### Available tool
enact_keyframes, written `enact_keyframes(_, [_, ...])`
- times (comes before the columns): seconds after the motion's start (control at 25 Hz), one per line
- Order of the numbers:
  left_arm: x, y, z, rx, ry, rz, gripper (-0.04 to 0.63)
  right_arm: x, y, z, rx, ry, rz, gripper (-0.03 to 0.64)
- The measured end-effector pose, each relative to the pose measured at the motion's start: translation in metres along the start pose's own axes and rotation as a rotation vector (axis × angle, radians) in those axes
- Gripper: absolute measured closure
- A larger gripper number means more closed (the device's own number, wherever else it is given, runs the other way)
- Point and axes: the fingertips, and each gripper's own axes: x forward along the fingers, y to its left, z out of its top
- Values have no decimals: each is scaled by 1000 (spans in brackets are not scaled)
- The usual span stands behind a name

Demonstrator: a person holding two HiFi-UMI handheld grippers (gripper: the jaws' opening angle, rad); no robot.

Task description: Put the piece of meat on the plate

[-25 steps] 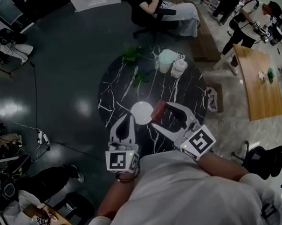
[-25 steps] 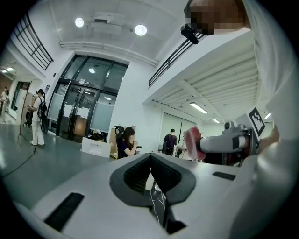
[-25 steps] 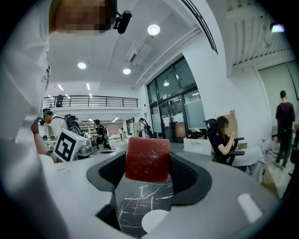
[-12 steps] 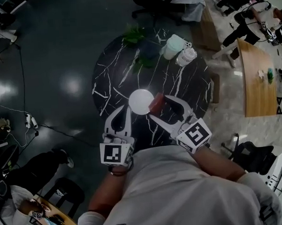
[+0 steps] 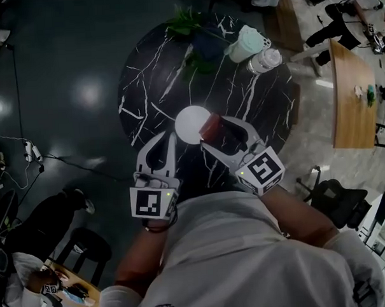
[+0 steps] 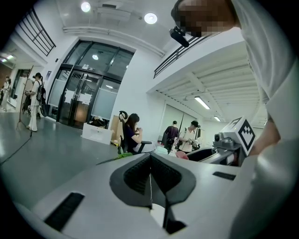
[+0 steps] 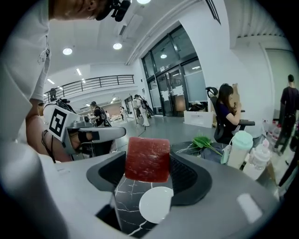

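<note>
A red square piece of meat [image 7: 147,158] is held up off the table, and my right gripper [image 7: 147,164] is shut on it. In the head view the meat [image 5: 211,126] hangs at the right edge of the small white plate [image 5: 191,124], which lies near the middle of the round black marble table [image 5: 145,88]. From the right gripper view, the plate [image 7: 156,204] shows empty just below the meat. My left gripper [image 5: 171,139] is shut and empty, just left of the plate and nearer me. In its own view the left gripper [image 6: 150,179] has its jaws pressed together.
At the table's far side are green leaves [image 5: 185,19], a dark cloth [image 5: 205,46], a mint-lidded jug [image 5: 246,44] and a white jar [image 5: 265,60]. A wooden table [image 5: 349,98] stands to the right. A person sits on an office chair [image 7: 226,116] beyond the table.
The right gripper, still holding the meat, has edged a little closer to the plate. The head view has shifted, so the table sits higher in frame. The left gripper stays shut.
</note>
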Motion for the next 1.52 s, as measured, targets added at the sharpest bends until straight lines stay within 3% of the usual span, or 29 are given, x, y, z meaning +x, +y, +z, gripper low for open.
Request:
enact_keyframes(0.24, [15,16,-25,-35,20,-4,589,26,-18,-35,10,79,-12,337])
enact_keyframes(0.4, [25,18,-44,24,43,-36,589,45,-29,-66,33,132,-13,337])
enact_keyframes(0.64, [36,29,-74,11,84,-28,589,75,-30,-114,29,249,31,338])
enact_keyframes(1.04, [42,40,-100,-25,108,-22,589,109,-38,-189,-159,463,66,337])
enact_keyframes(1.52, [45,52,-117,-60,135,-17,589,127,-33,-225,-323,599,110,337])
